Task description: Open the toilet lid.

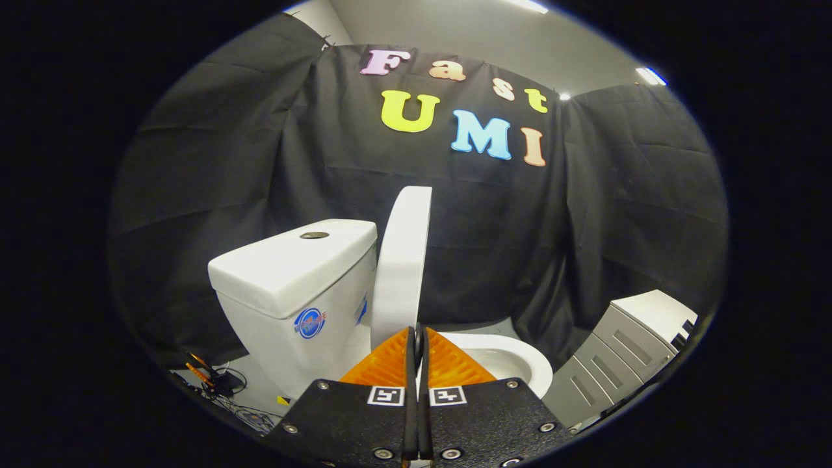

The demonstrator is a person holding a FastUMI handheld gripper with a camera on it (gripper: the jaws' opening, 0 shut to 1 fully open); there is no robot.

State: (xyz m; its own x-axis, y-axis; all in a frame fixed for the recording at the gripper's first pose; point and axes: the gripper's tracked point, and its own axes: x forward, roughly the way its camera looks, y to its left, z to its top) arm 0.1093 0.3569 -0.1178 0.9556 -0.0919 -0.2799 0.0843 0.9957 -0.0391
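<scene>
Right at the bottom centre, the tool (pixel 417 338) has its two orange fingers (pixel 383 364) pressed together with only a thin slit between them and nothing pinched. Its tips sit level at the base of the lid (pixel 402 266), pointing straight ahead. Just beyond them, the lid stands nearly upright at mid-frame, edge-on, close to the tank (pixel 292 273) on its left. It looks like stiff, smooth, slippery plastic, probably light on its hinge, best nudged at the free rim. The open bowl (pixel 513 361) sits lower right.
</scene>
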